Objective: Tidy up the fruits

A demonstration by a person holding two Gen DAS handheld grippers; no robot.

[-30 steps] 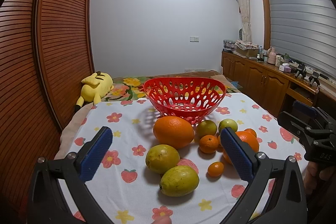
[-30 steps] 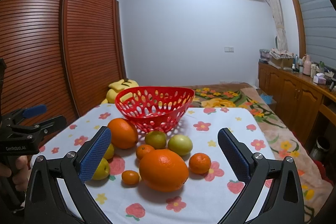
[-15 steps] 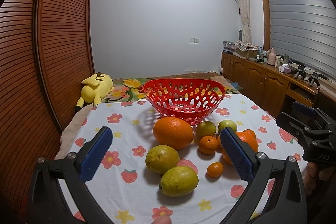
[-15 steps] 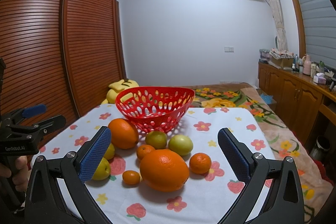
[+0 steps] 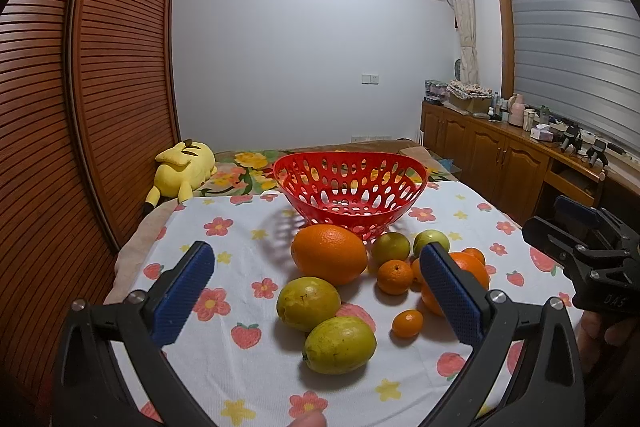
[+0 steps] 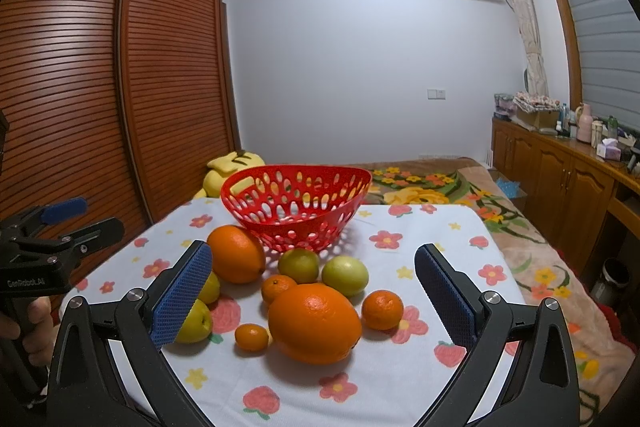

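Black-framed left gripper point(image 5: 316, 287) and right gripper point(image 6: 314, 293) are showing blue textured pads point(image 5: 184, 293) and silver screws point(image 5: 495, 295).

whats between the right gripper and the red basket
In the right wrist view, a big orange sits just ahead of the open right gripper, then two green fruits before the red basket.

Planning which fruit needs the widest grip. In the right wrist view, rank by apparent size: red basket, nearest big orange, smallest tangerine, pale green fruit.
1. Red basket
2. Nearest big orange
3. Pale green fruit
4. Smallest tangerine
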